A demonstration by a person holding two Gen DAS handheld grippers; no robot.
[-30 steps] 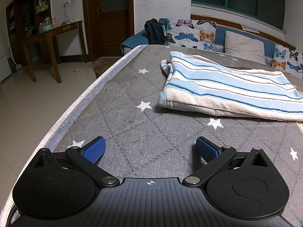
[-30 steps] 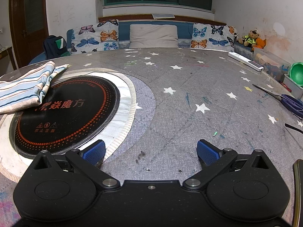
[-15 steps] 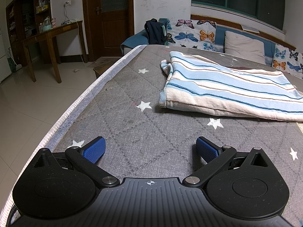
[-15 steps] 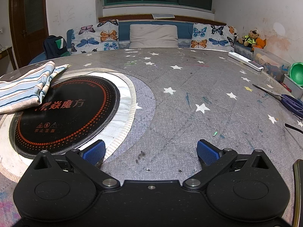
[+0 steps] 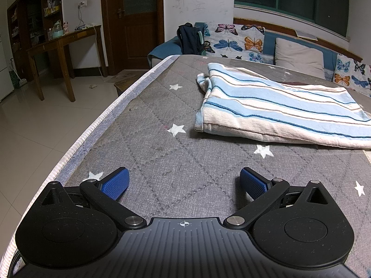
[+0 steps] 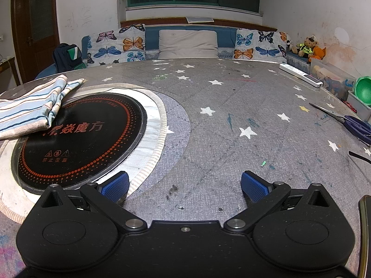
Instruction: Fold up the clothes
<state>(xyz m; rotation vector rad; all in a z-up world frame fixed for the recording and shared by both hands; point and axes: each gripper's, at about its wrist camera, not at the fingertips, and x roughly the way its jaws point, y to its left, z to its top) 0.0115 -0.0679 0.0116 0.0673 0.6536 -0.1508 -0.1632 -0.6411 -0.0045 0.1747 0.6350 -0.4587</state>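
Surface edge: the grey star-quilted surface (image 5: 176, 162) ends in a pale piped border (image 5: 111, 111) along its left side, with tiled floor (image 5: 34, 127) beyond.
Open room: bare quilt lies between the left gripper (image 5: 184, 183) and the garment; in front of the right gripper (image 6: 185, 185) the quilt is bare up to the far cushions.
Garment count: one striped blue-and-white folded cloth (image 5: 278, 108).
Garment place: left part of the surface, its right end lying over the black round cooktop (image 6: 78, 136).
Garment axis: long axis runs left-right across the left view, folded edge facing the left gripper.
Other counts: one pair of scissors (image 6: 354, 122), one white remote (image 6: 301, 75), both near the right edge.
Left jaws: spread wide, holding nothing.
Right jaws: spread wide, holding nothing.
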